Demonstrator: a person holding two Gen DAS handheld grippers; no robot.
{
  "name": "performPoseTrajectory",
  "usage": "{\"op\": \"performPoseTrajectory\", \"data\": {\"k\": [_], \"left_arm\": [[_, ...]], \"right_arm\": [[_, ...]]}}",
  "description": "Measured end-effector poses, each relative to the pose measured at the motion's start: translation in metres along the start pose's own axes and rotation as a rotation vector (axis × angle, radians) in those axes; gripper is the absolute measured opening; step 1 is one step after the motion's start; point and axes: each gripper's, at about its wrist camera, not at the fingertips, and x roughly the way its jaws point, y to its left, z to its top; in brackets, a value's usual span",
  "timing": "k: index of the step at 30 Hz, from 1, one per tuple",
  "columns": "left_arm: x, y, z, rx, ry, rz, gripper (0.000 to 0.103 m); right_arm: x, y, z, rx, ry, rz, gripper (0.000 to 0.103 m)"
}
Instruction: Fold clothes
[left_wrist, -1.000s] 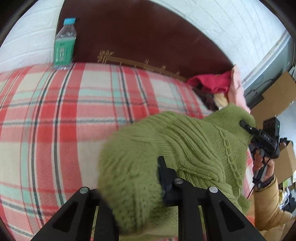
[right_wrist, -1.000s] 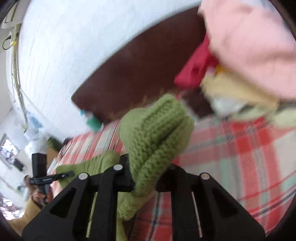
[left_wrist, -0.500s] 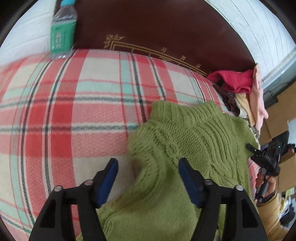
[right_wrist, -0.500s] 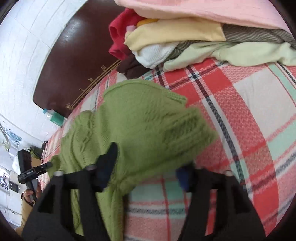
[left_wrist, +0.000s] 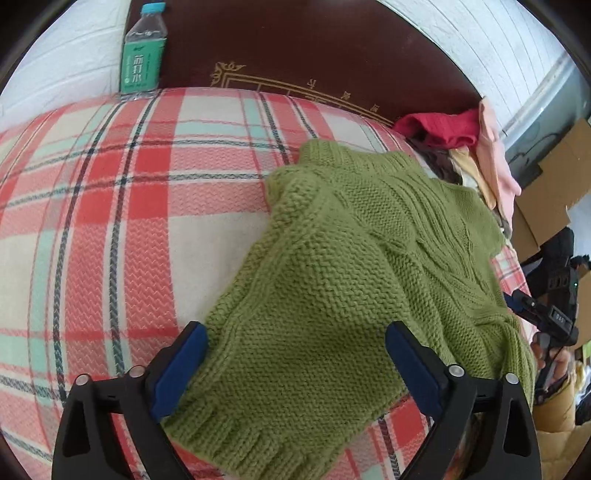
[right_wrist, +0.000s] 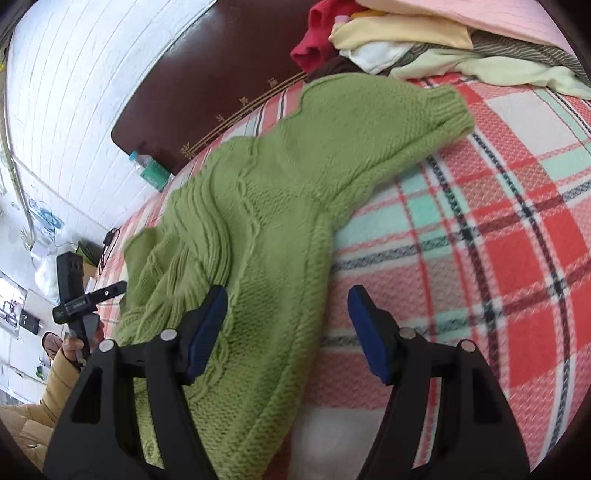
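Observation:
A green knit sweater (left_wrist: 354, 258) lies spread on the plaid bed cover (left_wrist: 110, 221). One sleeve lies folded over its body toward the left wrist camera. In the right wrist view the sweater (right_wrist: 266, 206) stretches away with its other sleeve cuff (right_wrist: 447, 107) out to the right. My left gripper (left_wrist: 295, 343) is open, its blue pads either side of the sleeve end, holding nothing. My right gripper (right_wrist: 288, 306) is open over the sweater's edge, holding nothing.
A pile of clothes (right_wrist: 424, 40) sits at the head of the bed by the dark headboard (left_wrist: 314, 48). A water bottle (left_wrist: 142, 55) stands at the far left corner. Cardboard boxes (left_wrist: 554, 177) stand beyond the bed's right side.
Both grippers held parts of the sweater a second ago. They have opened and let go. The sweater now lies flat on the bed and both grippers have pulled back.

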Motion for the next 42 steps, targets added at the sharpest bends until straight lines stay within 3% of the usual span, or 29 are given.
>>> {"op": "performPoseTrajectory", "data": {"k": [2,3,4,6,10,15,17,18,19,20,21,25,31,35,36,37,38,42], "left_arm": [[0.006,-0.008,0.002,0.046,-0.01,0.046,0.091],[0.007,-0.012,0.002,0.072,-0.012,0.068,0.071],[0.008,-0.015,0.003,0.09,-0.011,0.087,0.039],[0.005,-0.012,0.007,0.089,-0.015,0.123,0.012],[-0.02,-0.003,0.028,0.072,-0.111,0.23,0.002],[-0.084,0.027,0.083,-0.033,-0.301,0.33,0.001],[-0.094,0.033,0.093,-0.067,-0.284,0.273,0.004],[-0.095,0.032,0.091,-0.074,-0.274,0.216,0.021],[-0.091,0.028,0.086,-0.05,-0.254,0.16,0.062],[-0.086,0.022,0.079,-0.019,-0.23,0.105,0.087],[-0.079,0.015,0.069,0.026,-0.216,0.074,0.102],[-0.033,-0.004,0.033,0.158,-0.101,0.047,0.102],[0.021,0.002,0.03,0.129,0.009,-0.025,0.102],[0.037,-0.009,0.023,0.196,0.072,-0.049,0.099],[0.036,-0.012,0.021,0.218,0.071,-0.037,0.08],[0.03,-0.013,0.022,0.225,0.061,-0.013,0.041],[0.023,-0.014,0.025,0.228,0.049,0.015,0.023],[0.001,-0.014,0.038,0.232,0.0,0.134,0.02]], "right_arm": [[-0.002,0.005,-0.002,-0.003,-0.001,-0.002,0.069],[-0.004,0.007,-0.002,-0.003,-0.007,-0.004,0.069],[-0.007,0.009,-0.002,-0.004,-0.014,-0.007,0.069],[-0.011,0.014,-0.001,-0.006,-0.026,-0.01,0.069],[-0.016,0.022,-0.001,-0.009,-0.037,-0.016,0.069],[-0.015,0.03,-0.003,-0.029,-0.029,-0.009,0.069],[-0.013,0.033,-0.004,-0.041,-0.021,-0.013,0.069],[-0.012,0.035,-0.005,-0.047,-0.017,-0.015,0.069],[-0.011,0.035,-0.006,-0.045,-0.017,-0.01,0.069],[-0.011,0.033,-0.007,-0.041,-0.019,-0.004,0.069],[-0.01,0.032,-0.007,-0.035,-0.019,-0.004,0.069],[-0.004,0.028,-0.01,-0.021,0.005,-0.001,0.069],[-0.004,0.031,-0.015,-0.031,0.015,-0.001,0.069],[-0.007,0.023,-0.018,-0.005,0.01,-0.009,0.069],[-0.007,0.022,-0.019,0.0,0.011,-0.012,0.069],[-0.007,0.02,-0.019,0.004,0.011,-0.016,0.069],[-0.008,0.019,-0.019,0.009,0.012,-0.019,0.069],[-0.005,0.019,-0.018,0.008,0.015,-0.02,0.069]]}}
